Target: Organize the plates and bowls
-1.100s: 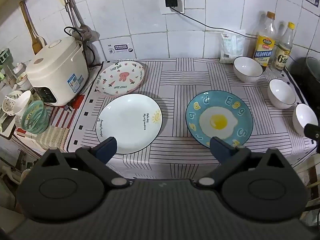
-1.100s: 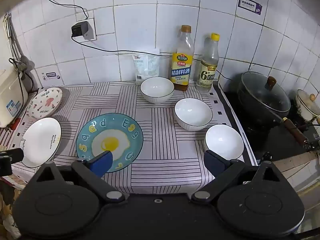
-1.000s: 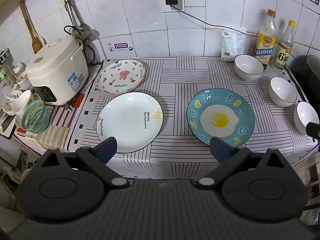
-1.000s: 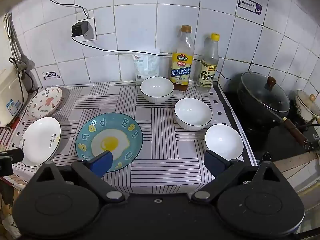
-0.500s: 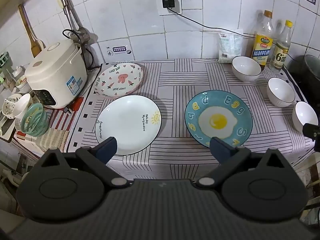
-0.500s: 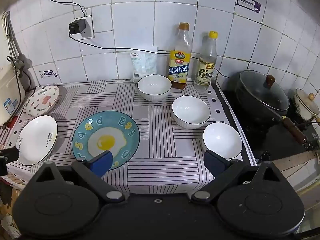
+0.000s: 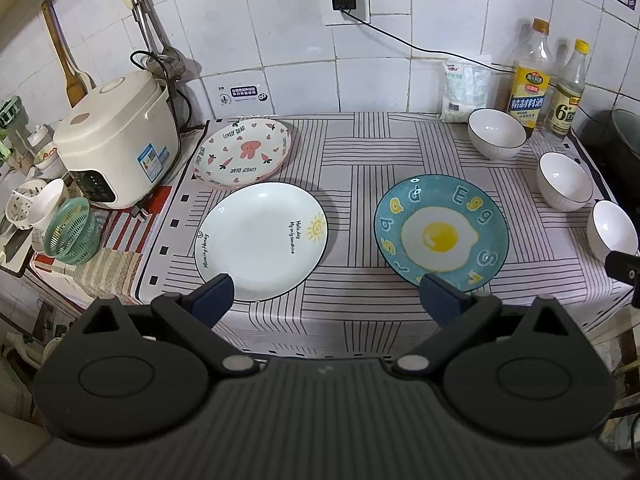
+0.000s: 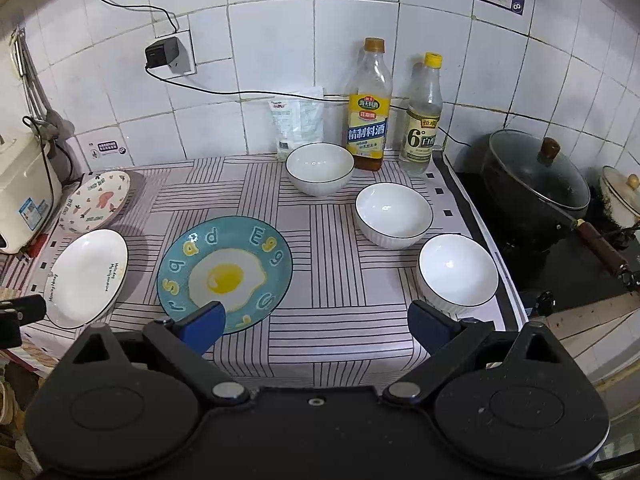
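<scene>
Counter point(image 7: 360, 152), striped cloth, egg plate point(image 7: 441, 234) as landmark. Plates, three: egg plate at centre; white plate point(image 7: 261, 241) to its left, apart from it; pink rabbit plate point(image 7: 242, 153) behind the white plate, its rim just beside the white plate's and possibly overlapping it. Bowls, three, white, empty, in a curved row to the right of the egg plate: far bowl point(image 8: 320, 168) near the two bottles point(image 8: 368, 108), middle bowl point(image 8: 394, 214), near bowl point(image 8: 458, 274) at the counter's front right. Left hand-held gripper point(image 7: 326, 300): spread wide, empty, held off the front edge between the white plate and the egg plate. Right hand-held gripper point(image 8: 316, 326): spread wide, empty, between the egg plate and the near bowl. Change over the last second: slight drift of both views only; no dish has moved, neither gripper has closed. Reading: task at its start, nothing stacked; both grippers remain in a surveying pose, no piece yet chosen.
</scene>
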Demonstrator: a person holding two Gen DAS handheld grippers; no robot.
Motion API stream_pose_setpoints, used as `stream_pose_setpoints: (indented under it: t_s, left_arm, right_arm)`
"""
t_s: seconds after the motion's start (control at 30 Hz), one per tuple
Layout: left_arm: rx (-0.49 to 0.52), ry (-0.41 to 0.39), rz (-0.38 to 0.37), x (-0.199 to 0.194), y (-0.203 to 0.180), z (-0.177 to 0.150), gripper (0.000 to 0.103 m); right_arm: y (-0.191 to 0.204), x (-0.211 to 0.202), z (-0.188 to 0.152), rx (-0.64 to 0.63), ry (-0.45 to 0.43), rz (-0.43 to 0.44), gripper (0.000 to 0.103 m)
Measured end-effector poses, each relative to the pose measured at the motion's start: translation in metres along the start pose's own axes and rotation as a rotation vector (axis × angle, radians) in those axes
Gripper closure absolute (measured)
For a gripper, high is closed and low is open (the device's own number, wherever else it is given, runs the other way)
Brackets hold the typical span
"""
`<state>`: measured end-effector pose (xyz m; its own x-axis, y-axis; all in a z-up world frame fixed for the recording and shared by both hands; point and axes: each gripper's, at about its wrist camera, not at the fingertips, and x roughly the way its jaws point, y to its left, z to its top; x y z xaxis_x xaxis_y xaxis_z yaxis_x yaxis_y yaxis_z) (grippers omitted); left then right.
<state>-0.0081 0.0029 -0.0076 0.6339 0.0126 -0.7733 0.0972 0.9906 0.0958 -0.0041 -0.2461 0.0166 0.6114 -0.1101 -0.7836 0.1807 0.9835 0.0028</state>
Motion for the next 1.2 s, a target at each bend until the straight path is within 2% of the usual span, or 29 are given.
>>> stream_pose_setpoints:
  t_s: [0.73,1.2]
  left_arm:
    - [-0.010,0.003,-0.010,-0.005,0.003,-0.007,0.002]
    - [0.007,0.002,-0.016,-0.006,-0.008,-0.005,0.002]
  right_arm:
    - [0.003,-0.003,-0.005,-0.015,0.011,-0.008,0.004]
    - [0.002,-0.003,-0.010,-0.022,0.017,-0.014,0.004]
